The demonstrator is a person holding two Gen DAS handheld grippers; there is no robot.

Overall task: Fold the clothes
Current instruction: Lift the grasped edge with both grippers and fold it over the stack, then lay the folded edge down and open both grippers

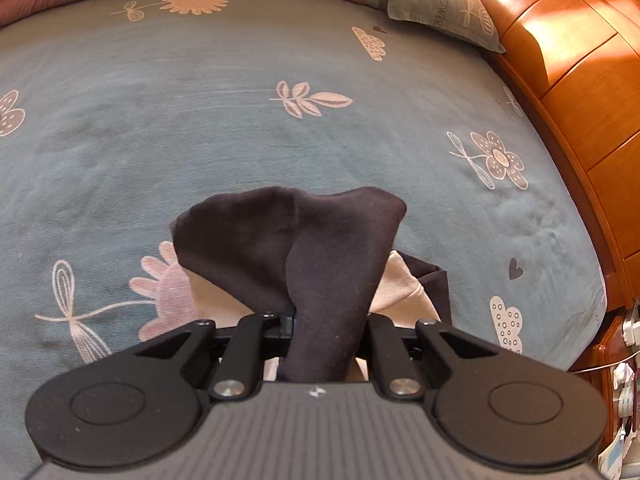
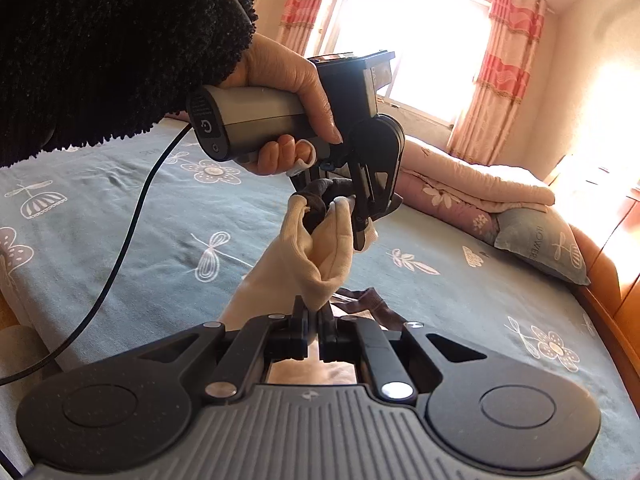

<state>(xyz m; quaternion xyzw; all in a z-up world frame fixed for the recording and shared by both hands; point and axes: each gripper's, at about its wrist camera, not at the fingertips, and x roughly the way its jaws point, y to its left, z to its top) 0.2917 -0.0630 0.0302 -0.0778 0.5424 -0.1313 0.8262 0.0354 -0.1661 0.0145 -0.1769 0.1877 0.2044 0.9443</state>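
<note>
**Currently: garment lifted between both grippers, above the bed**

Left side first. My left gripper has its jaws drawn nearly together on a bunch of the dark cloth of the garment; the fabric spills up and over the fingers, with cream lining showing beneath. I read the downward tilt as a way to let the cloth hang free of the bedsheet so it can straighten under its own weight. From the right wrist view, the person's hand grips that tool's handle, a black fleece sleeve above it.

Moving right. My right gripper is fully closed, pinching a fold of the cream fabric. The span of cloth runs taut-ish from it up to the left tool, so the two grips appear to mark two ends of one edge.

Location: the garment hangs over the middle of the bed, a dark tail touching the sheet just beyond the right gripper. Pillow and folded quilt sit at the far edge, well apart.

Judgement: early stage, still spreading before any fold.
</note>
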